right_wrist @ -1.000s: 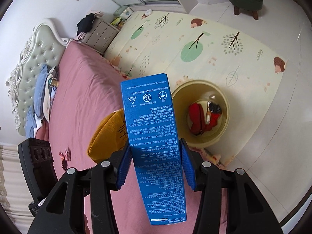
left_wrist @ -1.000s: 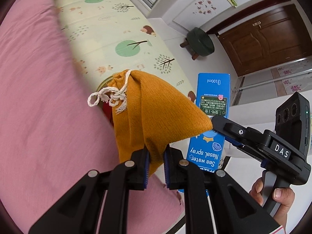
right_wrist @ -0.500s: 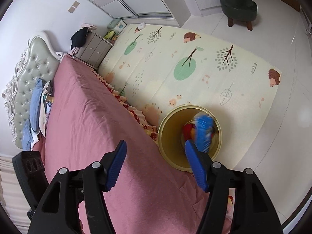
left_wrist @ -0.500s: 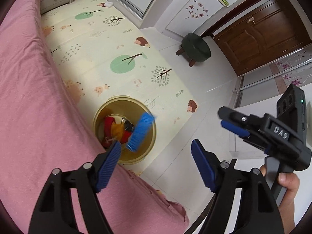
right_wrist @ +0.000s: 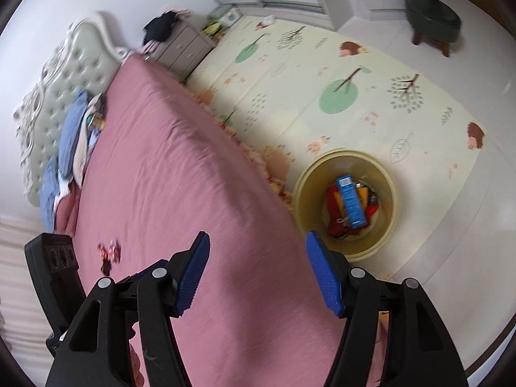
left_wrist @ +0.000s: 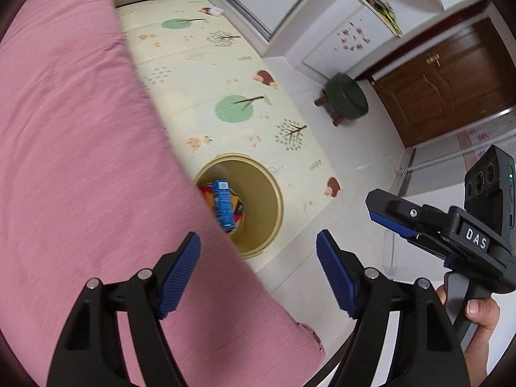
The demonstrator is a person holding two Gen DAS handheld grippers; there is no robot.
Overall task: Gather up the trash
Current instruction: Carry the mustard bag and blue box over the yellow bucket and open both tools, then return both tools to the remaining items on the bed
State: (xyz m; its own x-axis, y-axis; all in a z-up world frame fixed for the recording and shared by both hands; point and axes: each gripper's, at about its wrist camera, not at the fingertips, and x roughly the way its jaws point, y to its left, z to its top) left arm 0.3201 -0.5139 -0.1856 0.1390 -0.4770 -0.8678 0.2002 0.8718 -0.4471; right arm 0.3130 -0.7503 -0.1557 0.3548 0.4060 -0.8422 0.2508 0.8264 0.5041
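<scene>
Far left on the pink bedspread (right_wrist: 180, 174) lies a small red-patterned scrap (right_wrist: 109, 253), prob the next trash. Left tongs (left_wrist: 258, 266) spread wide, nothing held, over bed edge. Round yellow plastic bin (right_wrist: 303, 193) sits on floor mat just beside the bed; blue rectangular carton (right_wrist: 351, 201) leans inside on red and orange stuff. Right tongs (right_wrist: 258, 269) also released, empty. Risk: view's blurry, and a rushed grab at the scrap could pinch the sheet w/ it

My way down into the yellow bin (right_wrist: 388, 174) stood open from above, though the pink bed (right_wrist: 167, 187) edge seemingly crowded its near side.
</scene>
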